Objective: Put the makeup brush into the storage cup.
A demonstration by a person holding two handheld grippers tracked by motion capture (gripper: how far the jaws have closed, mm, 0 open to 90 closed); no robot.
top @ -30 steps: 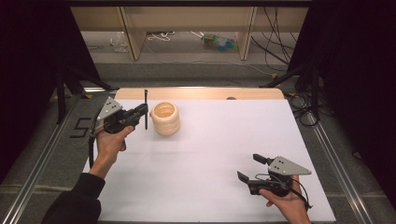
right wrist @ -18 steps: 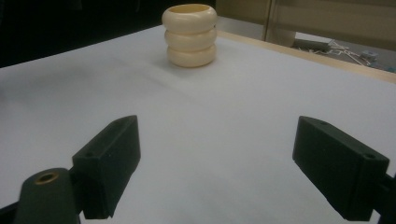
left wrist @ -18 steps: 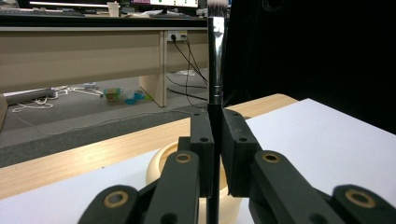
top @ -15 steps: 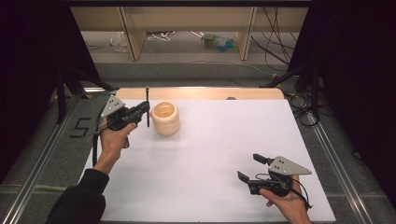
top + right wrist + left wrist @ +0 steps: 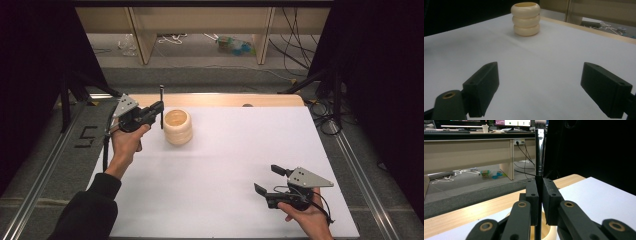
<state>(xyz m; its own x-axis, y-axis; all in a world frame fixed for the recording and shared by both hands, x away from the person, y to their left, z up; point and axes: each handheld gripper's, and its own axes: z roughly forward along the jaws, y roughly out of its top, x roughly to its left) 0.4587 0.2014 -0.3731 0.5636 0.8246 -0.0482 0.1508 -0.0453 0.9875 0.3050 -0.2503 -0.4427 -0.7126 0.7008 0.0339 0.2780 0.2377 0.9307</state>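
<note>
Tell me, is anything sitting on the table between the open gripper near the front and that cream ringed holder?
Nothing: between the right gripper and the cream holder there is just bare white table. The right gripper view shows it too, past its open jaws.

Cream ribbed holder point(image 5: 178, 126) on plain white table cover point(image 5: 225, 165). Brush point(image 5: 539, 157): black handle, shiny silver ferrule, pale bristle tips. Both grippers black, grey plate on top: left gripper point(image 5: 159, 111), right gripper point(image 5: 267, 179). Tan wood table edge point(image 5: 225, 99).
</note>
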